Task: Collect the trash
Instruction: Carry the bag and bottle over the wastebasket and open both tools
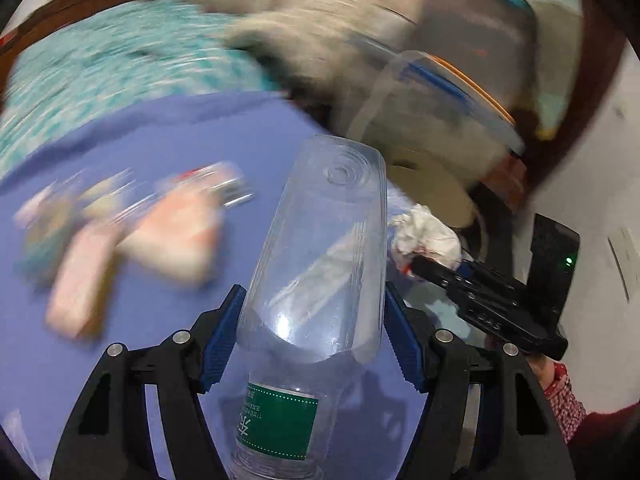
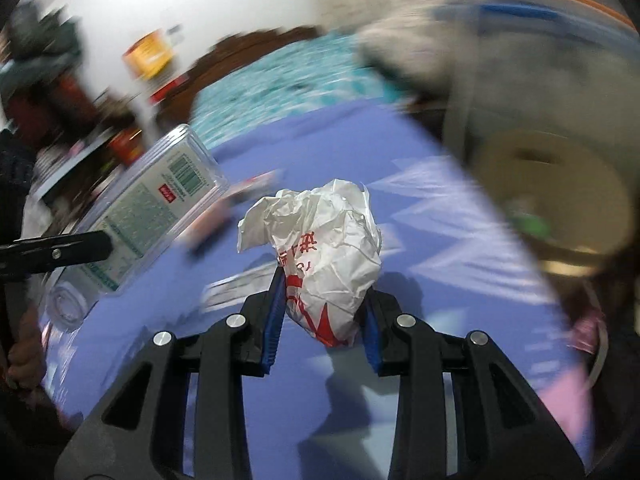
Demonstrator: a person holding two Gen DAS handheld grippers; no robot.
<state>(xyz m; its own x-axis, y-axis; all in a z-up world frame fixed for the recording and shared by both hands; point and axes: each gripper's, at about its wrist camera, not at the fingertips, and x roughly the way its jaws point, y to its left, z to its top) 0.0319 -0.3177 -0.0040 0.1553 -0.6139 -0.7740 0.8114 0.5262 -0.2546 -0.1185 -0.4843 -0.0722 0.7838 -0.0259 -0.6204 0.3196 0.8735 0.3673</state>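
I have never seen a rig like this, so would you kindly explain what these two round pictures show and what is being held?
A person carries a handheld two-finger gripper in each hand, and each has a fisheye camera looking along its jaws. The left wrist view shows the left gripper clamped on a clear plastic bottle with a green label. The right wrist view shows the right gripper clamped on a crumpled white wrapper with red print. Below lies a purple cloth with blurred packets on it; the surroundings are smeared.
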